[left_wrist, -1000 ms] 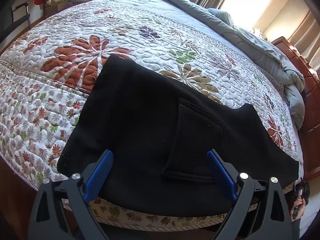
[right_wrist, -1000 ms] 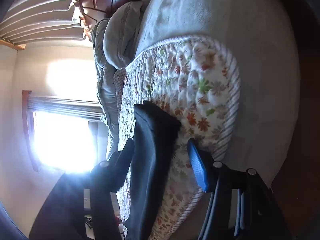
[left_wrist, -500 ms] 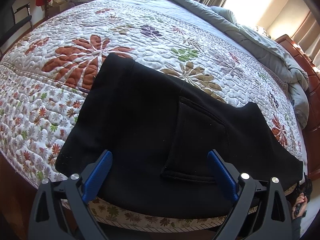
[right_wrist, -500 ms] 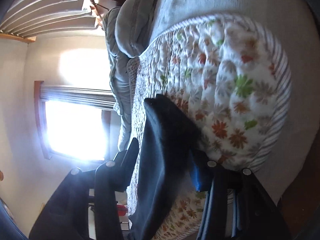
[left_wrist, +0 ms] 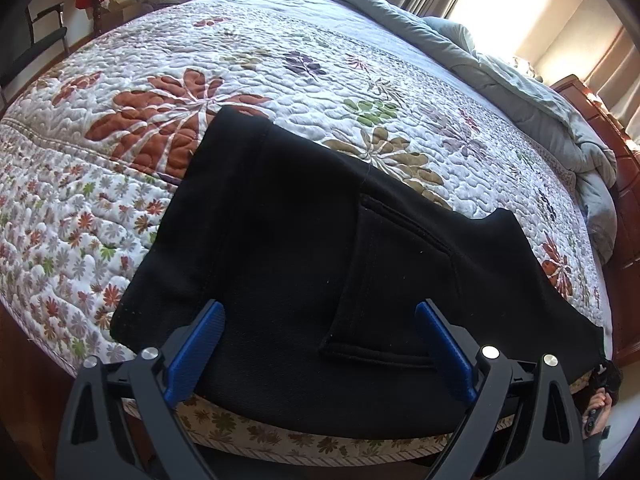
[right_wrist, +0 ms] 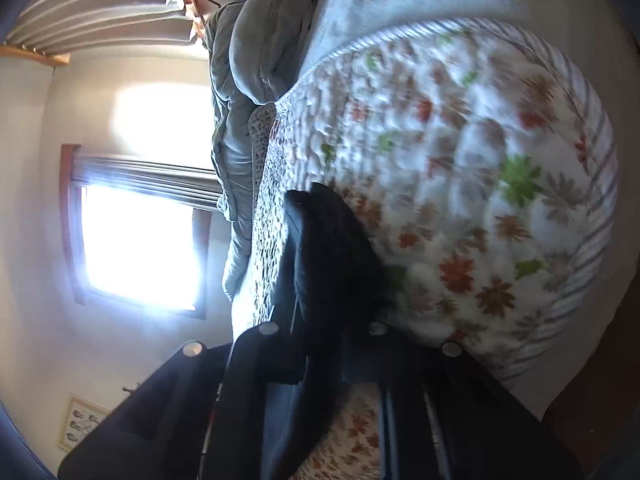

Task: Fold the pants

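Black pants point(left_wrist: 312, 248) lie flat near the front edge of a bed with a floral quilt point(left_wrist: 280, 68), back pocket up. My left gripper point(left_wrist: 320, 332) hovers open over the near edge of the pants, blue pads on either side of the pocket, holding nothing. In the right wrist view, which is rolled sideways, my right gripper point(right_wrist: 328, 320) is shut on an edge of the black pants point(right_wrist: 332, 248) at the side of the bed; its fingers are mostly hidden by the fabric.
A grey duvet point(left_wrist: 520, 80) is bunched along the far right of the bed. A wooden headboard point(left_wrist: 624, 200) stands at right. A dark chair point(left_wrist: 36, 44) stands far left. A bright window point(right_wrist: 136, 236) faces the right gripper.
My right gripper moved onto the pants edge and closed on it; it was open a second ago. My left gripper stayed almost still, open over the pants.
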The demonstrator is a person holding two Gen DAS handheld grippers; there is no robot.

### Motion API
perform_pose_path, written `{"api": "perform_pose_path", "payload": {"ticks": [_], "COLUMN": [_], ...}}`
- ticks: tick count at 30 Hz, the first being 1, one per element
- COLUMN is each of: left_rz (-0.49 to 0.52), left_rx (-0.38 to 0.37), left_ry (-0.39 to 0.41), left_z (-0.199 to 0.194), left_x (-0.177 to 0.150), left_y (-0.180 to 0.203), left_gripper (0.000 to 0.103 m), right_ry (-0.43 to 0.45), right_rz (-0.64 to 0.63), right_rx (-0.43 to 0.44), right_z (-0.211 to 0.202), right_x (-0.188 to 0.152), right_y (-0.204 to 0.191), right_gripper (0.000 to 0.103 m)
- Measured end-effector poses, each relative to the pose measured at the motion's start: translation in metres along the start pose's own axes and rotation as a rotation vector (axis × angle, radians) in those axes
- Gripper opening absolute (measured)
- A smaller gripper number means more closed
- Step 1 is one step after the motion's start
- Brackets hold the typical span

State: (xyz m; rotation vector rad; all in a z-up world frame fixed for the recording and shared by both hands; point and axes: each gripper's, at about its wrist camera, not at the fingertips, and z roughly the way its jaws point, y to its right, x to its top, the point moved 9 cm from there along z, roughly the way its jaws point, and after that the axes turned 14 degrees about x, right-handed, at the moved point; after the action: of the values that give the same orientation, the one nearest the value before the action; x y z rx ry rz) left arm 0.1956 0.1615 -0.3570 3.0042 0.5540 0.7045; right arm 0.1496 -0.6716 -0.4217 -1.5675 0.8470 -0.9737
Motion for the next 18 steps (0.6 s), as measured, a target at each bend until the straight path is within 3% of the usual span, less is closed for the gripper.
{"api": "perform_pose_path", "payload": {"ticks": [7,18], "left_rz": [-0.016,-0.043], "left_rx": [-0.019,-0.067], "left_ry": [0.01,0.021], "left_z": [-0.005,-0.012], "left_x": [-0.002,-0.003], "left_y": [-0.003,-0.002], "left_gripper": [0.096,0.096], "right_ry": [-0.008,-0.057], "right_rz": [-0.102,-0.376], "right_rx": [-0.099,-0.167], "right_z": [0.005,0.022], "right_x": [-0.004,-0.041], "right_y": [-0.042,-0.167], "right_gripper": [0.009,0.009]}}
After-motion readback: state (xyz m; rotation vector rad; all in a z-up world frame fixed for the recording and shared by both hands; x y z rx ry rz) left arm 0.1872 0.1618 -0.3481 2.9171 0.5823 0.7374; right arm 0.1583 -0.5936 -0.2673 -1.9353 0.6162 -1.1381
